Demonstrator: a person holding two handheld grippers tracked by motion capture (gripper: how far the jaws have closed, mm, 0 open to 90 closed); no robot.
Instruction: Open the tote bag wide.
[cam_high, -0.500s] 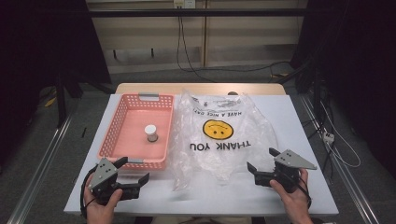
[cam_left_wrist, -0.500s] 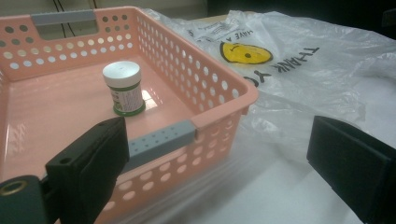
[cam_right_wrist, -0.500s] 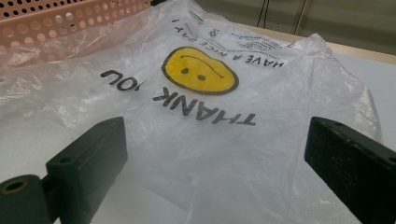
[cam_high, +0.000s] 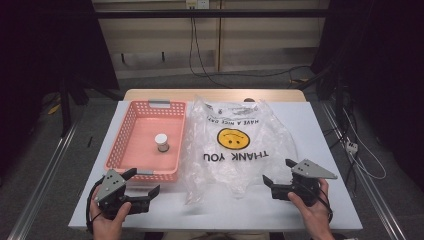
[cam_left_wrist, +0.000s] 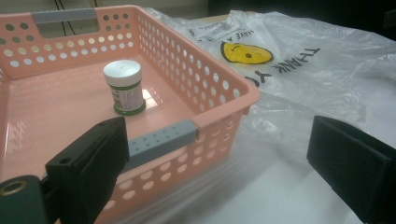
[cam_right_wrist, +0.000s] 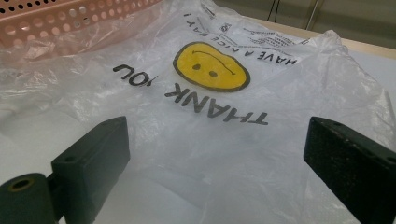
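Two hand-held grippers sit at the near edge of the white table (cam_high: 320, 125), and against the picture from half a second ago almost nothing has shifted: both hands rest where they were, and the bag and basket lie as before. My reading is that the work has not begun and this is the pause before a first reach.

Left hand-held gripper (cam_high: 145, 187) has its jaws spread wide with nothing between them; it hovers just near of the pink perforated plastic basket (cam_high: 131, 125), not touching it. Right hand-held gripper (cam_high: 277, 172) is likewise wide apart and empty, pointing at the near right edge of the clear crinkled plastic bag printed with a yellow smiley and "THANK YOU" (cam_high: 235, 150).

Inside the basket, toward its right side, stands a small white-lidded jar with a green label (cam_high: 161, 142), upright. The bag lies flat just right of the basket, its left edge overlapping the basket's side.
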